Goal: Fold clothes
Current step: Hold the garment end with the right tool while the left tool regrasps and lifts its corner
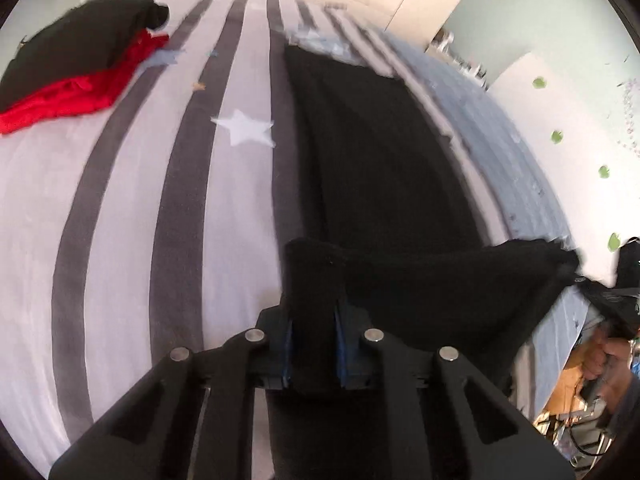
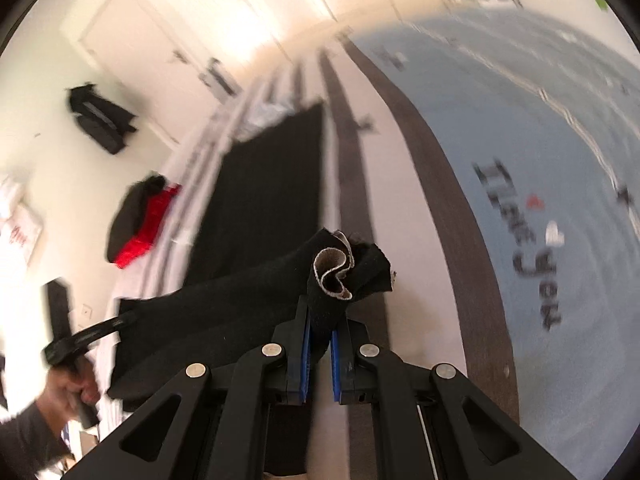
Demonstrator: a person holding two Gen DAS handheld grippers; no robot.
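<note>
A long black garment lies flat on the striped bed cover, running away from me. Its near edge is lifted and hangs stretched between both grippers. In the left wrist view my left gripper is shut on one corner, with black cloth filling the gap between its blue pads. My right gripper is shut on the other corner, where the bunched cloth shows a pale inner hem above its fingers. Each view shows the person's other hand at the far end of the raised edge.
A stack of folded black and red clothes sits at the far left of the bed. A blue cover with dark lettering lies on the right side. White wardrobe doors and a dark bag on the wall stand beyond.
</note>
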